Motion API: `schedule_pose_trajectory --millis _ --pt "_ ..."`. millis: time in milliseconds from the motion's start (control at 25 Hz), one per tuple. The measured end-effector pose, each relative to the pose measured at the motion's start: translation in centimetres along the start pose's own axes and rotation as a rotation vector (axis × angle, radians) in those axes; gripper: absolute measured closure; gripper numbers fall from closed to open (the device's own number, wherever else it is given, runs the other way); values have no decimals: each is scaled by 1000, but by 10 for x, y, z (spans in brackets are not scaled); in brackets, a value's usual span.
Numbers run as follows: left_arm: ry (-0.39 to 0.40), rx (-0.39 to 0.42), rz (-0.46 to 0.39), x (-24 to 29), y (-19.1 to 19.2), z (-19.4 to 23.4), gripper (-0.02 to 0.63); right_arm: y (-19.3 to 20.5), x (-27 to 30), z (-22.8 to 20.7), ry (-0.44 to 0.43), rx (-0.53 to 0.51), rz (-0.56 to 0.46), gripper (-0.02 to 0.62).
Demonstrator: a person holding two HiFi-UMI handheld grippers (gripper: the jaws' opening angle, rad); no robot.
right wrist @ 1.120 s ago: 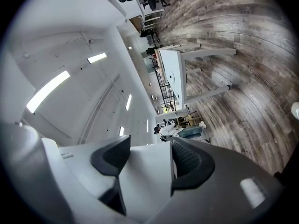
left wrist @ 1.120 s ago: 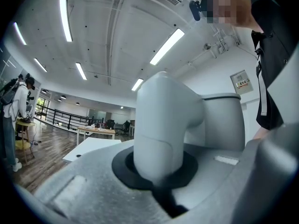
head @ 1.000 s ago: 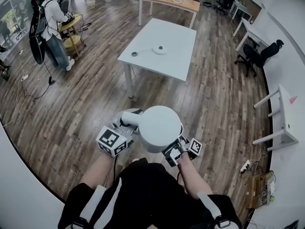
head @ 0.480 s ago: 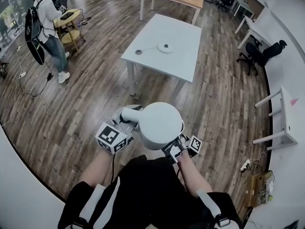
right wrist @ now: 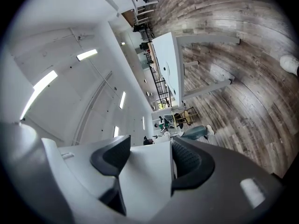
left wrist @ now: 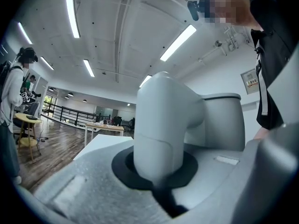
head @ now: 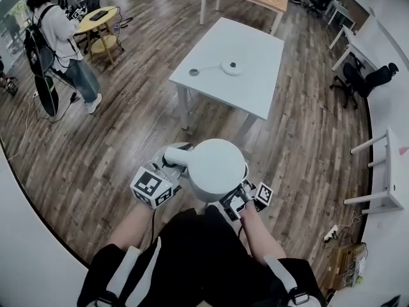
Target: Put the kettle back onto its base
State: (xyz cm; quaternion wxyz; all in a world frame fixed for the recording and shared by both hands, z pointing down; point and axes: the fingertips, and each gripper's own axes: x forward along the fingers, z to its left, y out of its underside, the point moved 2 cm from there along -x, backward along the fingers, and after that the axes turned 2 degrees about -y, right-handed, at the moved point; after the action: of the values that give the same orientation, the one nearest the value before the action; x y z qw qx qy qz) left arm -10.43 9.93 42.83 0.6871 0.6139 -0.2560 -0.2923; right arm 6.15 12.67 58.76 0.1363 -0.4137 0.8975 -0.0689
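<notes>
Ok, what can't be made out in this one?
Head view: kettle covers where the left gripper and right gripper grip it.
Head view: small round thing beside the base, too small to name.
Left gripper view: kettle handle blocks the base.
Right gripper view: too close to tell which kettle part the fingers hold.

White kettle (head: 216, 169), white base (head: 231, 68), white table (head: 250, 89). Brown wood-grain floor (head: 128, 126). Black-and-white square markers on cube (head: 150, 187). Black pads (right wrist: 187, 164). Black chair (head: 367, 78).
</notes>
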Motion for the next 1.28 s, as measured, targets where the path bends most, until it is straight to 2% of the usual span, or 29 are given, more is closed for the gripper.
schedule_pose_trajectory --millis 360,800,1000,1280 --pt "-59 24 1 61 -11 29 606 -63 47 10 -3 18 63 322" --pt "-85 30 -7 135 -12 30 606 -139 63 28 -5 20 97 322" --pt "-112 42 -15 152 -13 33 606 -159 72 31 -4 15 126 322" --pt "-119 33 9 162 -8 53 606 -166 90 20 4 42 123 321"
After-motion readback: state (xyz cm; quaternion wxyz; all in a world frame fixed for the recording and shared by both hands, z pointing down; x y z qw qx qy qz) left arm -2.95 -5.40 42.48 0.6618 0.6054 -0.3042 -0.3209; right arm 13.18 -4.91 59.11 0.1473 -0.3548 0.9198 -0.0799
